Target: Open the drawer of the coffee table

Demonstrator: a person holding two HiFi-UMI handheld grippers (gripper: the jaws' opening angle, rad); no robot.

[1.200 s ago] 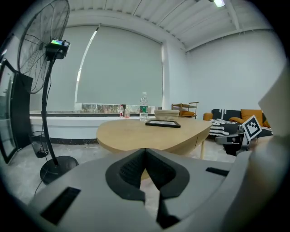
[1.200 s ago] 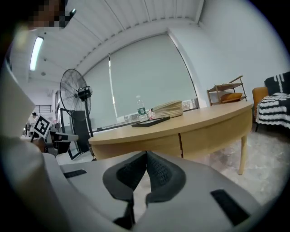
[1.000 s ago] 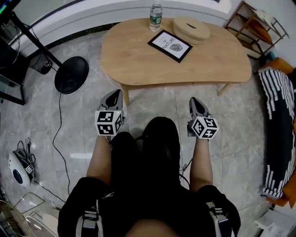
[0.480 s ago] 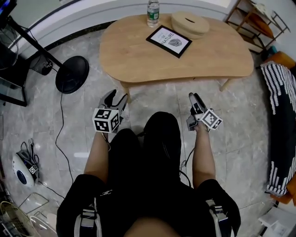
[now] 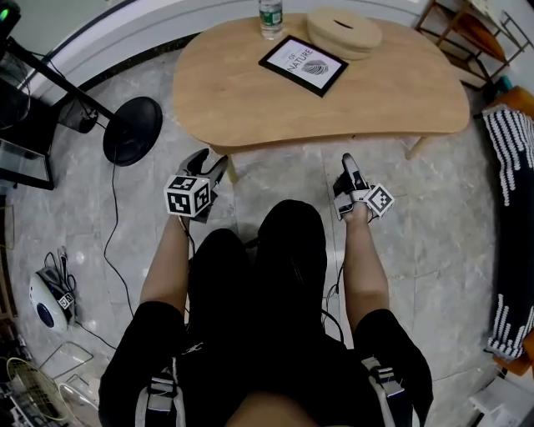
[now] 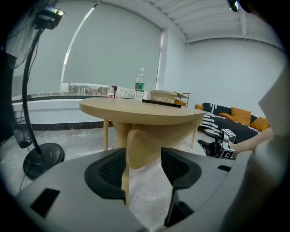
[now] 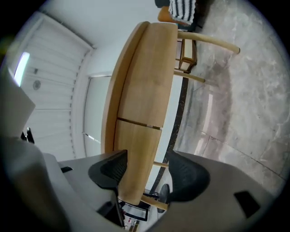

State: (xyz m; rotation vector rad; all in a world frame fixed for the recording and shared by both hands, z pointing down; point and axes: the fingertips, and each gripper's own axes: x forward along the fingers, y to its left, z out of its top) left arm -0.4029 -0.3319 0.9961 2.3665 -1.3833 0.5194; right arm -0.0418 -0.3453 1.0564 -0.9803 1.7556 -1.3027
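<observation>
Two tools here: left gripper (image 5: 210, 160) and right gripper (image 5: 347, 163), both just popped wide open, empty, facing one coffee table (image 5: 250, 100).

I see the table (image 5: 250, 100) at top centre, with a bottle (image 5: 269, 18), a frame (image 5: 304, 65) and a round box (image 5: 344, 32) along its far edge; a stand base (image 5: 132, 142) lies on the floor (image 5: 434, 217) left of it.

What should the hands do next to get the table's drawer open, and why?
Probably ease the right gripper forward to the wooden panel under the coffee table top. Its jaws have just opened, hold nothing, and stand short of the table edge; the panel's seam suggests a drawer front.
</observation>
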